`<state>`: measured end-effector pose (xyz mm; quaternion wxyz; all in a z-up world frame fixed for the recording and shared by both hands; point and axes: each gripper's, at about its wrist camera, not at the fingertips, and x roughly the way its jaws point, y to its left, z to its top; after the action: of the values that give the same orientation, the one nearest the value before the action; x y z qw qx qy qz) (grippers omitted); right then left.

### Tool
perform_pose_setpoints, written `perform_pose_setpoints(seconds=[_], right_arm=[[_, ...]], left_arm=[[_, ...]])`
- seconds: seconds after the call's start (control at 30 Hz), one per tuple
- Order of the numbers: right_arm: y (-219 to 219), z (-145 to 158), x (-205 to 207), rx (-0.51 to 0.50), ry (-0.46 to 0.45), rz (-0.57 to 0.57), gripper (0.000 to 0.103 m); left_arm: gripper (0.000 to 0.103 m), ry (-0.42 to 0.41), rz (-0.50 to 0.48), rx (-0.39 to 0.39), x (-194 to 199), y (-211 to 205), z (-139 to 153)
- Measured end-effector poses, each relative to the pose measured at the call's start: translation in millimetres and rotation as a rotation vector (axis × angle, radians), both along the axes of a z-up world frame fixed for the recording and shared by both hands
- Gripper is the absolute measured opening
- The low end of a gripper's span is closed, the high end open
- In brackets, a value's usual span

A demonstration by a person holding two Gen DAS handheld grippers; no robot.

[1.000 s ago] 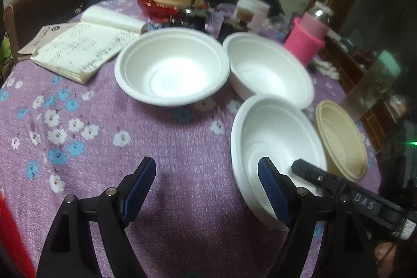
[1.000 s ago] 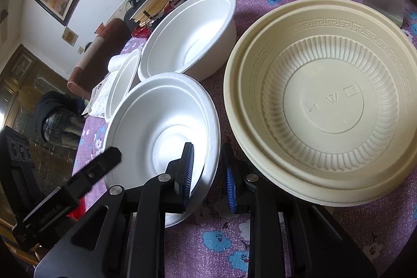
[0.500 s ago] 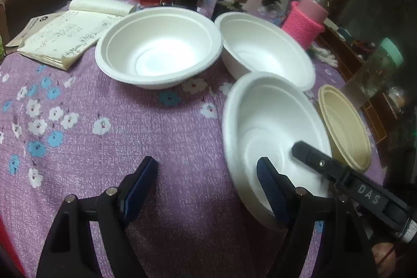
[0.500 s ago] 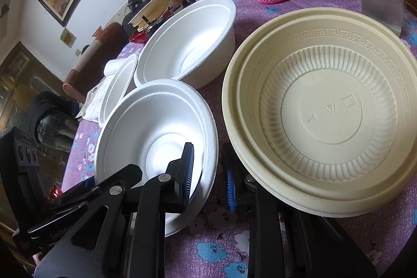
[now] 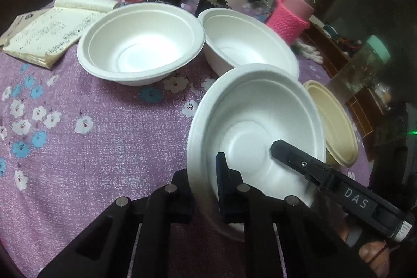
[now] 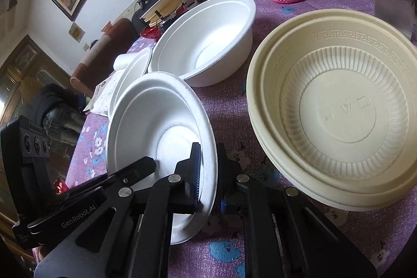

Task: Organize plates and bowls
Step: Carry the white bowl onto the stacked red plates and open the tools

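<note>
A: Where is the near white bowl (image 5: 256,121) sitting?

B: On the bench (image 5: 91,142). The left gripper (image 5: 208,186) and right gripper (image 6: 209,173) are both pinching its rim, jaws nearly closed. The other white bowls (image 5: 140,43) are waiting farther back.

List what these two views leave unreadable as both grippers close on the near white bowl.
- Left gripper: its outer finger sits behind the near white bowl rim in the left wrist view.
- Right gripper: the bowl wall hides the pad contact in the right wrist view.
- Cream plate: its right edge is cut off by the frame.
- Notebook: the handwriting is too small to read.
</note>
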<state>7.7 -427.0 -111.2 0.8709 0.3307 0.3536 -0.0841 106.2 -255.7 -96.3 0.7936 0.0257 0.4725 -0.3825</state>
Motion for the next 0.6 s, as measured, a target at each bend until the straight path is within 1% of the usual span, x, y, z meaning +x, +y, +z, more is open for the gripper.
perform_pose_setpoints(seconds=[0.07, 0.17, 0.2, 0.27, 0.37, 0.5, 0.6], right_arm=[[2, 2, 0, -0.001, -0.002, 0.005, 0.009], [8, 10, -2, -0.017, -0.023, 0.019, 0.009], [12, 13, -2, -0.022, -0.031, 0.025, 0.009], [23, 22, -1, -0.041, -0.050, 0.050, 0.009], [43, 31, 4, -0.045, -0.066, 0.092, 0.009], [88, 42, 23, -0.034, -0.079, 0.200, 0.010], [127, 51, 40, -0.021, -0.098, 0.290, 0.010]], left_arm=[[0.012, -0.019, 0.001, 0.004, -3, 2, 5], [0.011, -0.057, 0.028, -0.003, -9, 12, 19], [0.011, -0.085, 0.048, -0.002, -13, 18, 25], [0.011, -0.111, 0.082, 0.003, -18, 30, 33], [0.011, -0.117, 0.151, 0.028, -21, 56, 44], [0.011, -0.120, 0.280, 0.054, -22, 111, 59], [0.012, -0.130, 0.388, 0.065, -26, 163, 69]])
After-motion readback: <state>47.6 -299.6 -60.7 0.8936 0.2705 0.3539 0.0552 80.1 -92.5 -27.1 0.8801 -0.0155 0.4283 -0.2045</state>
